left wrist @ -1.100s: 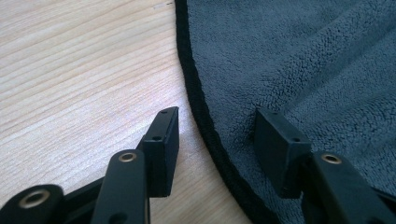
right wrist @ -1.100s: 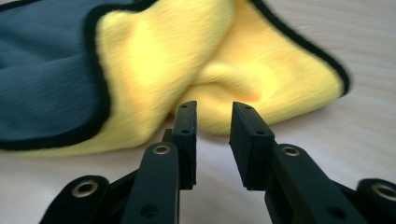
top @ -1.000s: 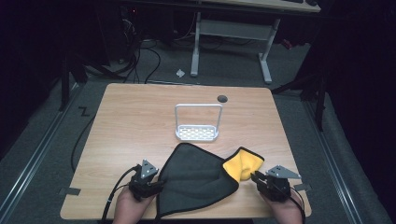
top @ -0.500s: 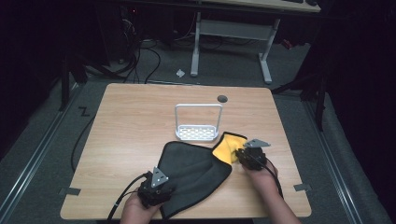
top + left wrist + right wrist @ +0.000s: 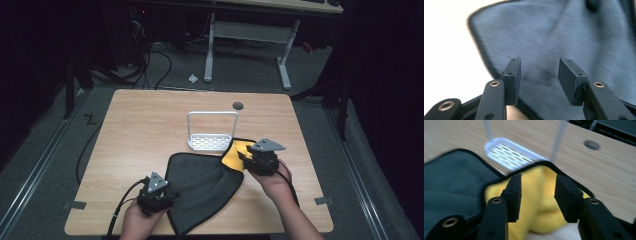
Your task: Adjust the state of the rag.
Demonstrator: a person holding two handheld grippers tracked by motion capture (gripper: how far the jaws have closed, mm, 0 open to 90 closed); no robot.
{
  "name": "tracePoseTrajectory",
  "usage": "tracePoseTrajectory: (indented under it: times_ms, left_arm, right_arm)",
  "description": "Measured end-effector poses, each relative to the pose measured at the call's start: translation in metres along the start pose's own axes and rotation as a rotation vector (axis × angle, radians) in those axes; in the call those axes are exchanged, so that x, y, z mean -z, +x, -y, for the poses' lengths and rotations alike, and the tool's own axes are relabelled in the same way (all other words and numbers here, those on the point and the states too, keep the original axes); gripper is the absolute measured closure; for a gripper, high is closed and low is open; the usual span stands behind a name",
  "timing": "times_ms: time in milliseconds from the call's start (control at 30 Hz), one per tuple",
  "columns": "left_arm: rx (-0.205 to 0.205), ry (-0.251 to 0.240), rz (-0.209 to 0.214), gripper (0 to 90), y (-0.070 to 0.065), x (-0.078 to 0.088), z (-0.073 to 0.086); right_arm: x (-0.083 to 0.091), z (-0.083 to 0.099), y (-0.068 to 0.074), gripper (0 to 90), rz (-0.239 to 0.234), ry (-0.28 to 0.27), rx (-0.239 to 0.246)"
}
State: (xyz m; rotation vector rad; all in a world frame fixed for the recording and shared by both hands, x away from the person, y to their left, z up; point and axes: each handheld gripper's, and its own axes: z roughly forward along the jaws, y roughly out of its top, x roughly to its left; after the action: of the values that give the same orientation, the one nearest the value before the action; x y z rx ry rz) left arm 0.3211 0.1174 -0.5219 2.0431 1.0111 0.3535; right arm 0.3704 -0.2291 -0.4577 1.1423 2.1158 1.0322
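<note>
A dark grey cloth point(image 5: 200, 182) lies on the wooden table point(image 5: 145, 125) near its front edge. Its right corner is turned over and shows a yellow underside point(image 5: 232, 154). My left gripper point(image 5: 162, 195) hovers at the cloth's left edge, open, with the grey cloth point(image 5: 564, 32) under its jaws. My right gripper point(image 5: 245, 159) is over the yellow flap point(image 5: 539, 202). Its jaws have just been opening and now stand open; the flap lies below them, unpinched.
A white wire rack point(image 5: 212, 142) with a slotted base point(image 5: 510, 155) stands at mid-table, touching the cloth's far edge. A round cable hole point(image 5: 238, 105) is behind it. Cables trail off the front left. Dark floor and desk legs surround the table.
My right gripper moved from the front right edge toward the rack, dragging the yellow corner along, then opened its jaws. The left gripper ended about where it began.
</note>
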Motion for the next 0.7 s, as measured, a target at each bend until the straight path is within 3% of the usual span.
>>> tracePoseTrajectory:
  times_ms: [100,167,200,267,333,367,467,533,600,700]
  left_arm:
    - [0.035,-0.010,-0.006,53.7,0.014,-0.010,-0.012]
    - [0.016,-0.015,-0.040,53.9,0.018,-0.019,-0.022]
    - [0.001,-0.015,-0.048,54.0,0.019,-0.024,-0.027]
    - [0.016,-0.004,-0.042,53.6,0.022,-0.034,-0.035]
    - [0.043,0.002,-0.029,53.5,0.025,-0.043,-0.041]
    - [0.035,0.013,-0.040,53.5,0.025,-0.047,-0.042]
    - [-0.005,0.064,-0.079,53.9,0.023,-0.057,-0.041]
    - [-0.033,0.051,-0.098,54.4,0.021,-0.058,-0.037]
    - [-0.027,0.045,-0.107,54.6,0.020,-0.058,-0.036]
    - [-0.024,0.038,-0.117,54.9,0.019,-0.057,-0.035]
  right_arm:
    - [-0.010,-0.011,0.025,47.7,-0.062,0.000,0.019]
    - [-0.020,-0.012,0.039,46.6,-0.079,0.022,0.049]
    - [-0.028,-0.009,0.047,48.8,-0.081,0.041,0.058]
    - [-0.041,-0.003,0.052,52.9,-0.034,0.089,0.083]
    - [-0.049,0.004,0.049,67.3,-0.021,0.135,0.080]
    - [-0.050,0.008,0.047,75.9,-0.013,0.142,0.092]
    - [-0.035,0.019,0.036,80.3,-0.002,0.131,0.082]
    - [-0.015,0.029,0.026,80.3,0.022,0.109,0.064]
    - [0.008,0.044,0.014,80.2,0.057,0.090,0.050]
    - [0.039,0.072,-0.004,80.1,0.100,0.090,-0.010]
